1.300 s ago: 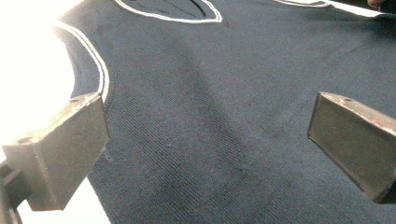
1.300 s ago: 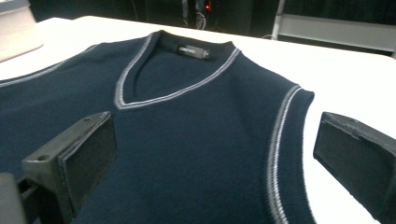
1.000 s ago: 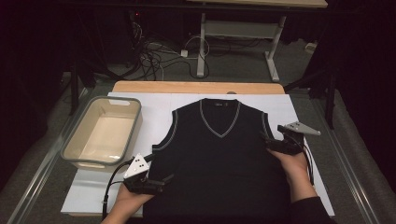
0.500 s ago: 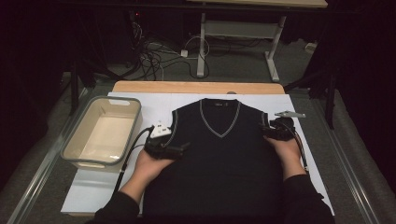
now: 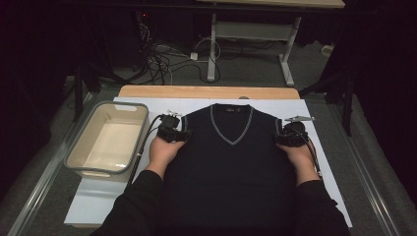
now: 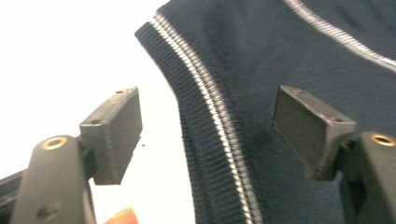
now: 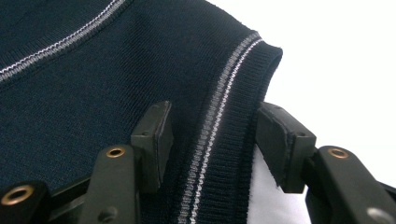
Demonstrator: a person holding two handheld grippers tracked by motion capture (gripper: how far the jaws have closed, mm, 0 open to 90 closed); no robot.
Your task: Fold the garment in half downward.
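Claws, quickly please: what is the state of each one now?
Left claw: open, jaws have just been closing, astride the vest armhole edge, not pressing it.
Right claw: shut on the vest's other armhole edge.

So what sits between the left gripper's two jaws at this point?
In the left gripper view, the left gripper straddles the vest's ribbed, striped armhole edge over the white sheet; its jaws have been closing and do not yet touch it.
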